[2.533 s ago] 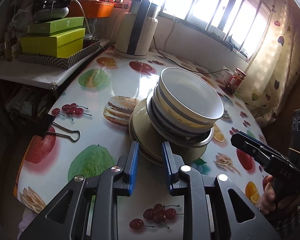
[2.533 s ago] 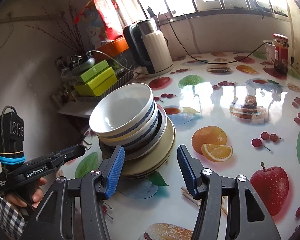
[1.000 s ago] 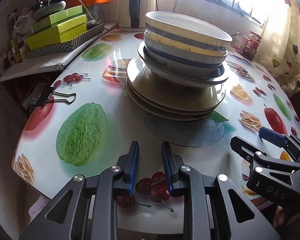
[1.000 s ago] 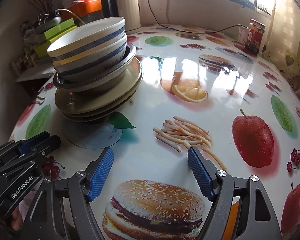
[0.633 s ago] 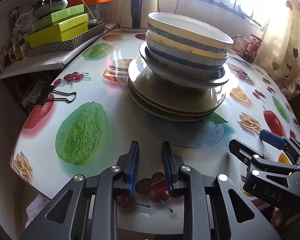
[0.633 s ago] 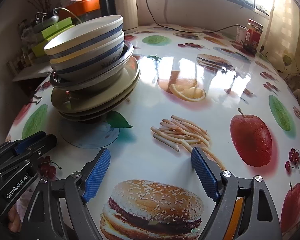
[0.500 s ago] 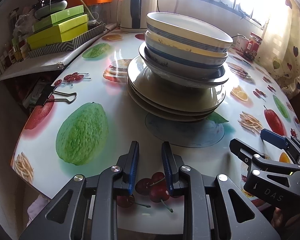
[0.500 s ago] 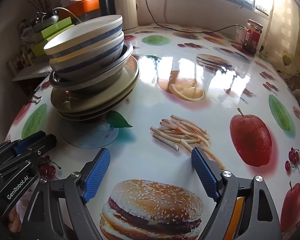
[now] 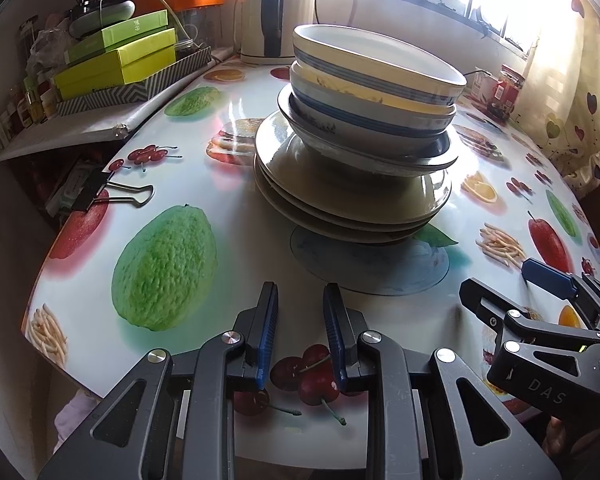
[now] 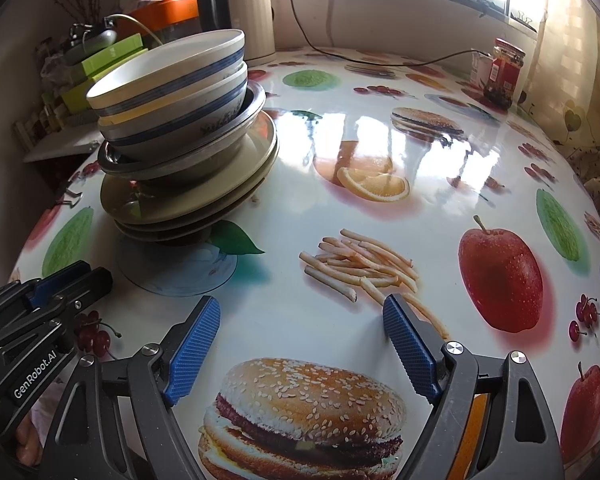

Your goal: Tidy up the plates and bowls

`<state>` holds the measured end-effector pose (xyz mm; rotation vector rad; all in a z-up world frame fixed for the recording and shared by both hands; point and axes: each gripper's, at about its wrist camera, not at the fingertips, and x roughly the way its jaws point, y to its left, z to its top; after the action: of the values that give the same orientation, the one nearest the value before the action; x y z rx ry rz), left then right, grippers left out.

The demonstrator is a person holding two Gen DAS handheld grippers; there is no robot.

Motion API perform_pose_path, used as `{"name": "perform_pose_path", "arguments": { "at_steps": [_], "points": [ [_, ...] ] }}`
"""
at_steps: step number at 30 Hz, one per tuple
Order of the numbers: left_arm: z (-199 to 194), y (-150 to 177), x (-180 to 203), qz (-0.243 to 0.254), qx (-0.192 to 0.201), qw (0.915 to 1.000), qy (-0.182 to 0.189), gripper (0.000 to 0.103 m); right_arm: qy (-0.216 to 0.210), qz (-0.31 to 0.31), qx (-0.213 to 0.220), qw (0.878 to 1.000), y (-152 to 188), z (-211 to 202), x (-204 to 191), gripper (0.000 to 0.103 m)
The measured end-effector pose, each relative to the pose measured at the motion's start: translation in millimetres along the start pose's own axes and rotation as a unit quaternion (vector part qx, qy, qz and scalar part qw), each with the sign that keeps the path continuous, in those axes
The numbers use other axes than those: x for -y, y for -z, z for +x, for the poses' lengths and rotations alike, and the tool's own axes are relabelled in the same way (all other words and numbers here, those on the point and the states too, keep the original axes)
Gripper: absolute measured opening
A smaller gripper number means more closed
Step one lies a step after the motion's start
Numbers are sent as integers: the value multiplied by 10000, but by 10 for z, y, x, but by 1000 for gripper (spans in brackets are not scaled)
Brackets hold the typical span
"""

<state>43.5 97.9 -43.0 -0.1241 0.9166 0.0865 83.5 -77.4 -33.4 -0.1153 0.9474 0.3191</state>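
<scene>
the stack [image 9: 360, 136] stands on the table [image 9: 228, 264] at its left-hand side: bowls [image 10: 172, 92] nested on top, wider plates [image 10: 196, 196] beneath, which keeps the base broad. both grippers hover at the near edge, well apart from it. left gripper [image 9: 300, 320]: jaws narrowly parted, empty; right gripper [image 10: 300, 340]: jaws just opened wide, empty, probably for a rim.
</scene>
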Motion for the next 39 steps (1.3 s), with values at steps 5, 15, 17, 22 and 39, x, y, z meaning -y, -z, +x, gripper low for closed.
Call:
{"name": "perform_pose_path", "arguments": {
  "at_steps": [5, 15, 17, 22, 39],
  "points": [
    [1, 1, 2, 11, 1, 10000, -9, 24, 1, 1, 1, 10000, 1, -1, 5, 85],
    [0, -3, -1, 14, 3, 10000, -15, 24, 3, -4, -2, 10000, -2, -1, -3, 85],
    [1, -3, 0, 16, 1, 10000, -17, 24, 7, -6, -3, 10000, -2, -1, -2, 85],
    [1, -6, 0, 11, 3, 10000, -13, 24, 8, -12, -6, 10000, -3, -1, -1, 86],
    [1, -10, -3, 23, 5, 10000, -31, 24, 12, -14, -3, 10000, 3, -4, 16, 86]
  ]
}}
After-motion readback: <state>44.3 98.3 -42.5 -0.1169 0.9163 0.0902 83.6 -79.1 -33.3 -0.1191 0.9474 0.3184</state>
